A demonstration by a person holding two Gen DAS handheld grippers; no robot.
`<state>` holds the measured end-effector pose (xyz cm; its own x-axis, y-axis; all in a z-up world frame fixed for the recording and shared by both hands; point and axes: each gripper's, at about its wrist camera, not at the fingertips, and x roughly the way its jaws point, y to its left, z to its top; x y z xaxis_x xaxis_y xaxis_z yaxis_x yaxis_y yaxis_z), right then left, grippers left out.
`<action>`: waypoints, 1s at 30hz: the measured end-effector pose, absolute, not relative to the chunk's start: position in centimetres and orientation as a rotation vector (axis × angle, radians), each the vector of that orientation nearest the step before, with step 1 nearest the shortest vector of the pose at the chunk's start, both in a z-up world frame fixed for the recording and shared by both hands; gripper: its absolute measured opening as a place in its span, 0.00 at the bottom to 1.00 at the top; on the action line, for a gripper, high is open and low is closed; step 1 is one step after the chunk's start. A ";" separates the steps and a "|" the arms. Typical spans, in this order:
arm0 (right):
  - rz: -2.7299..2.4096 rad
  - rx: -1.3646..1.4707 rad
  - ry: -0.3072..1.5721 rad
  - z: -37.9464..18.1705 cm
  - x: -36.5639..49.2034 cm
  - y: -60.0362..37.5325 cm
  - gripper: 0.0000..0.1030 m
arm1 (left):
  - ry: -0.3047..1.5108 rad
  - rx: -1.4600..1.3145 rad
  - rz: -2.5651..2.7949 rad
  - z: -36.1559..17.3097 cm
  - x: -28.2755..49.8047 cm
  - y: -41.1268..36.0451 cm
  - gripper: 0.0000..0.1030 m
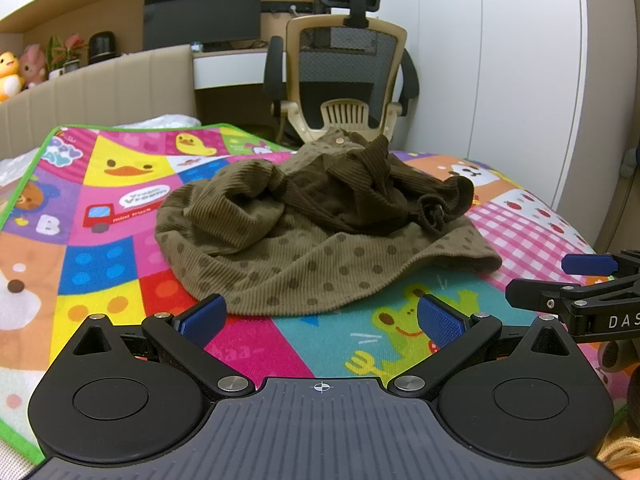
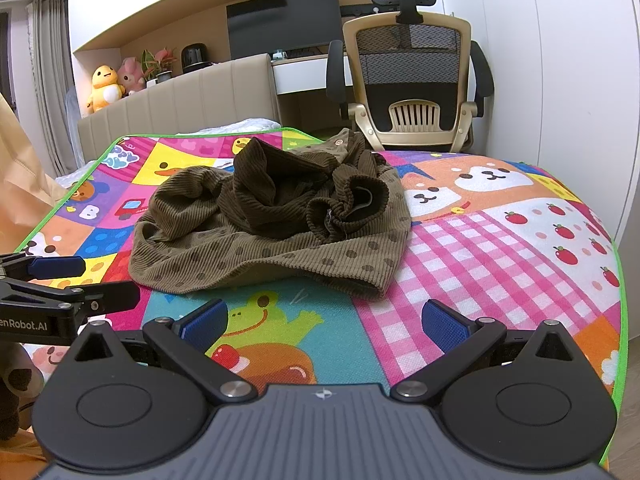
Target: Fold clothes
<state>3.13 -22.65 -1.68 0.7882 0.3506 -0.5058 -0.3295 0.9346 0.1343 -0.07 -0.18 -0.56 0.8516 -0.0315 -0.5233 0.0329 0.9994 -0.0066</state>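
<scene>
An olive-brown corduroy garment with dark dots [image 1: 320,216] [image 2: 276,220] lies crumpled in a heap on a colourful cartoon play mat [image 1: 120,208] [image 2: 500,240]. A snap button shows at its far top. My left gripper [image 1: 320,318] is open, just short of the garment's near hem, nothing between its blue pads. My right gripper [image 2: 324,320] is open too, a little in front of the hem over the mat. The right gripper also pokes into the left wrist view at the right edge [image 1: 576,280]; the left gripper appears at the left edge of the right wrist view [image 2: 68,284].
The mat covers a bed with a beige padded headboard [image 2: 180,100]. Behind stand an office chair [image 2: 412,80], a desk with a dark monitor [image 2: 284,20], and plush toys [image 2: 106,88]. A white wardrobe [image 1: 520,60] is at the right. A tan cloth [image 2: 20,184] hangs at the left edge.
</scene>
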 end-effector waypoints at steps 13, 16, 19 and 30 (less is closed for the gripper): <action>0.449 0.094 0.670 -0.8 11.2 -22.4 1.00 | 0.618 0.065 -0.102 2.6 6.7 2.0 1.00; 0.454 0.120 0.712 -1.2 14.3 -22.0 1.00 | 0.624 0.114 -0.100 3.3 10.3 2.3 1.00; 0.454 0.144 0.742 -2.1 15.6 -22.0 1.00 | 0.628 0.159 -0.085 3.0 14.0 2.8 1.00; 0.463 0.270 0.786 -4.1 17.1 -23.1 1.00 | 0.747 0.216 -0.289 -1.1 21.5 6.8 1.00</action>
